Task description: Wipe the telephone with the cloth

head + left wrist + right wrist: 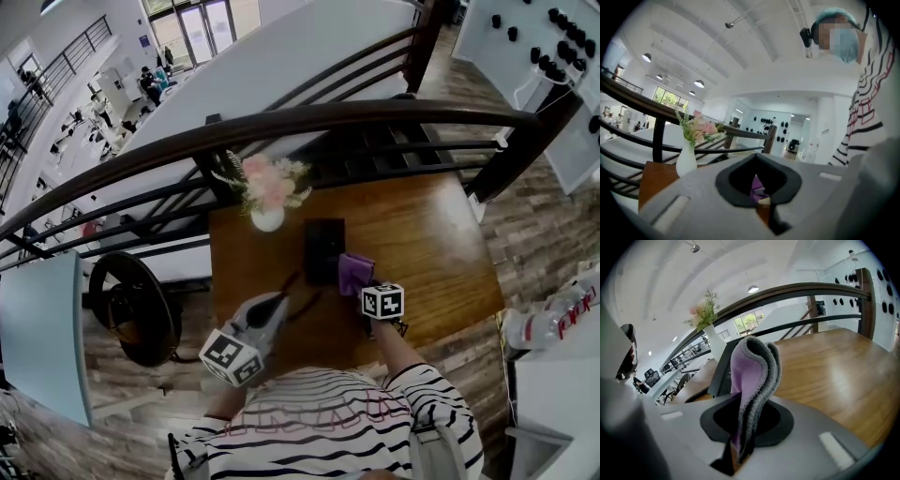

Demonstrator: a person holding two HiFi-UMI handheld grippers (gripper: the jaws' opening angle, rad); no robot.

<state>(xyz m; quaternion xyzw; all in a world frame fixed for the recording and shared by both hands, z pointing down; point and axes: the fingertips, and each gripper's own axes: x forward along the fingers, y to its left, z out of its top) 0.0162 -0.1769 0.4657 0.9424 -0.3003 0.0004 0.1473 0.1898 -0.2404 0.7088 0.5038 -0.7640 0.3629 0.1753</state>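
Observation:
A black telephone [324,248] stands in the middle of the wooden table [431,253]. My right gripper [367,287] is shut on a folded purple and grey cloth [355,273], which sits against the telephone's right front corner. In the right gripper view the cloth [752,376] rises from the closed jaws of the right gripper [740,427], with the telephone [723,371] just behind it. My left gripper [279,302] hovers at the telephone's front left, jaws together and holding nothing. Past the left gripper [761,199], a bit of the cloth [757,185] shows.
A white vase of pink flowers [267,195] stands at the table's back left, close to the telephone. A dark curved railing [281,127] runs behind the table. A round black stool [131,305] is on the left, and bottles [553,319] are on the right.

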